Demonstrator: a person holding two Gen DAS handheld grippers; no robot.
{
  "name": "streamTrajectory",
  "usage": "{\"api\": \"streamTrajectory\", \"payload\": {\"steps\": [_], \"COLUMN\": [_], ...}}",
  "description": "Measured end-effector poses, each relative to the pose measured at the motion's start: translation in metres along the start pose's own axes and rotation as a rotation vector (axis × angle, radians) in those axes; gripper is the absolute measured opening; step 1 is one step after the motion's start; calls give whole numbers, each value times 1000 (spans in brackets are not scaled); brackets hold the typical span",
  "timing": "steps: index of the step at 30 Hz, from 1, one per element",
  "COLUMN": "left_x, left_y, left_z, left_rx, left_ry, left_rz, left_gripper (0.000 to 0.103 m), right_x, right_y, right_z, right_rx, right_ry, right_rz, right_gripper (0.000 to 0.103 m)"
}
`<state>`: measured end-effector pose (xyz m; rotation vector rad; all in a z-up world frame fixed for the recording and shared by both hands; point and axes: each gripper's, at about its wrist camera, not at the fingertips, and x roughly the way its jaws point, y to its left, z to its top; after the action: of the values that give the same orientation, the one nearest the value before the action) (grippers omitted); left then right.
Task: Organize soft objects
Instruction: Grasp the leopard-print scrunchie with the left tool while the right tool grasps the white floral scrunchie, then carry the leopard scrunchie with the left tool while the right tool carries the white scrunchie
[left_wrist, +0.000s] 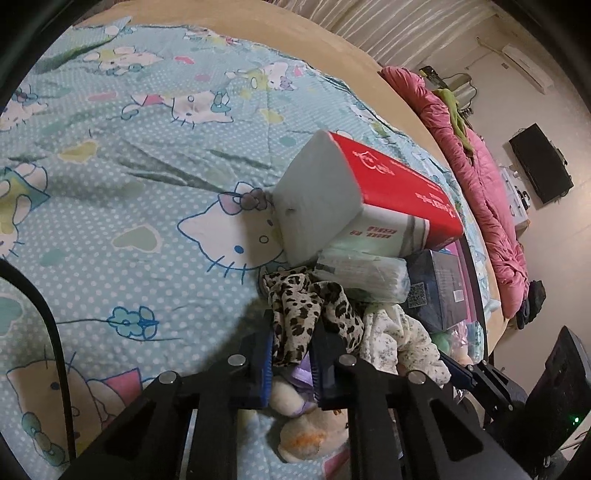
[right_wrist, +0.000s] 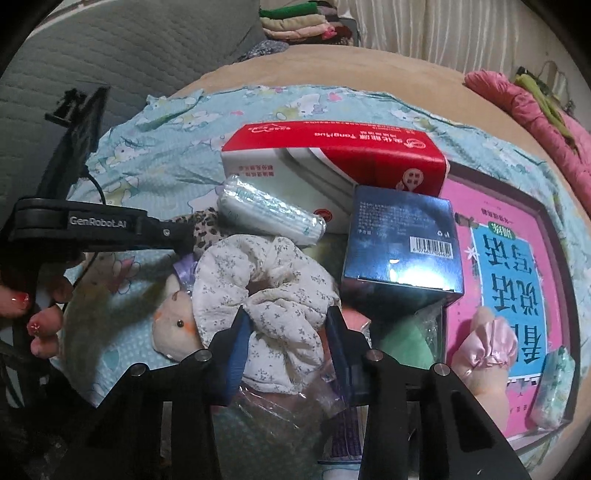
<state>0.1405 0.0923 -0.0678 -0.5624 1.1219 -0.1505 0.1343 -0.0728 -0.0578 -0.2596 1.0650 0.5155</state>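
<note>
Left gripper: my left gripper (left_wrist: 291, 354) is pinched narrow on the leopard-print fabric scrunchie (left_wrist: 306, 310), its blue pads pressing the cloth from both sides.
Right gripper: my right gripper (right_wrist: 288, 343) stands wider, its fingers on either side of the cream floral fabric scrunchie (right_wrist: 273, 295); I cannot tell whether the pads actually press it.
Under the left fingers: a cream plush toy with an orange patch (left_wrist: 306, 435) lies just below, with a bit of lilac ribbon above it.
Left of the right fingers: the same plush toy (right_wrist: 173, 325) shows its face, touching the floral scrunchie.
Right of the right fingers: a pink satin scrunchie (right_wrist: 487, 347) rests on a pink picture book with a blue title panel (right_wrist: 517, 258).
Just ahead: a clear-wrapped pack of white tissues (right_wrist: 269, 214) lies beyond the floral scrunchie, beside a glossy dark blue box with a barcode (right_wrist: 402, 243).
Further ahead: a red and white tissue box (left_wrist: 362, 195) leans tilted on top of the pile.
Beneath all: a pale blue dotted cartoon-cat bedsheet (left_wrist: 129, 177) spreads away to my left.
Far right: a pink quilted duvet (left_wrist: 480, 184) lies along the bed edge.
</note>
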Motion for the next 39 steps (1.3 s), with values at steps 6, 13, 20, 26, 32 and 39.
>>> {"api": "streamTrajectory", "payload": {"steps": [6,13,20,26,32,39], "left_x": [-13,-33,-61,-85,-102,-111], "left_y": [-7,-19,-43,-67,-98,-125], "left_z": [-1,-3,-2,-2,-2,-6], "left_rx": [13,54,107,161,226,272], "left_ry": [-36,-92,-154,-186,-209,-225], "left_rz": [9,19,18,11,43,64], "left_gripper": [17,16,15,15,15,15], "right_x": [0,-22,-52,-83,-104,-123], "right_y": [-3,-9,-14,-21,-33,-50], "right_z": [1,2,3,9,13,9], "right_rx": [7,34,42,55,82,126], "right_ry": [-9,-81,-142,-216,-266,-308], "right_rz": [16,39,55,44,27,5], "right_gripper": [28,21,21,21,21,21]}}
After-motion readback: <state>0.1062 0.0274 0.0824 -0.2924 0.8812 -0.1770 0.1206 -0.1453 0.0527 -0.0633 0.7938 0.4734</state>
